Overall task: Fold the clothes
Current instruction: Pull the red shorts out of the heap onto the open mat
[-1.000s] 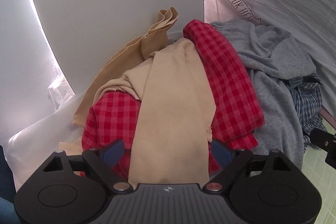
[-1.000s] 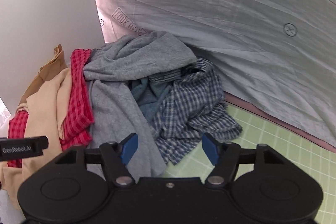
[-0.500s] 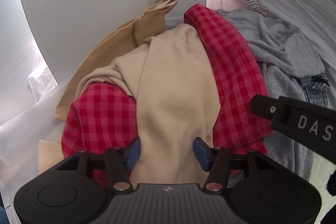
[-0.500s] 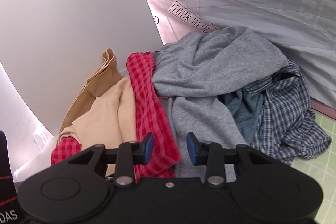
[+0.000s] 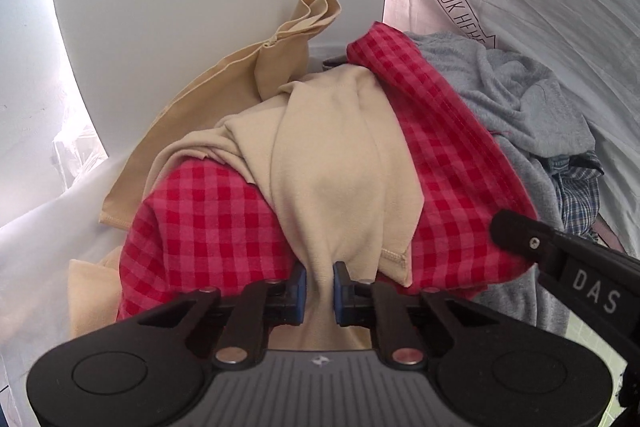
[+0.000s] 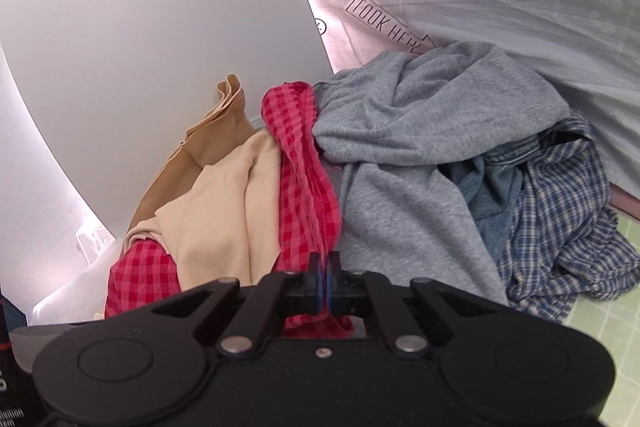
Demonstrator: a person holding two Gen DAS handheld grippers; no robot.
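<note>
Between my left claw's (image 5: 319, 287) closing pads the beige garment (image 5: 340, 163) is now pinched; my right claw (image 6: 323, 277) has clamped the red checked cloth's (image 6: 308, 195) hem, so I can lift.

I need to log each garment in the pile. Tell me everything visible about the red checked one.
The red-and-pink checked woven garment lies crumpled in the pile, with a stitched hem along one edge. A beige knit garment drapes across its middle, so it shows on both sides of that. A grey jersey garment lies against its other side. The right hand-held gripper is shut on its near edge; the left hand-held gripper is closing on the beige fabric instead.
</note>
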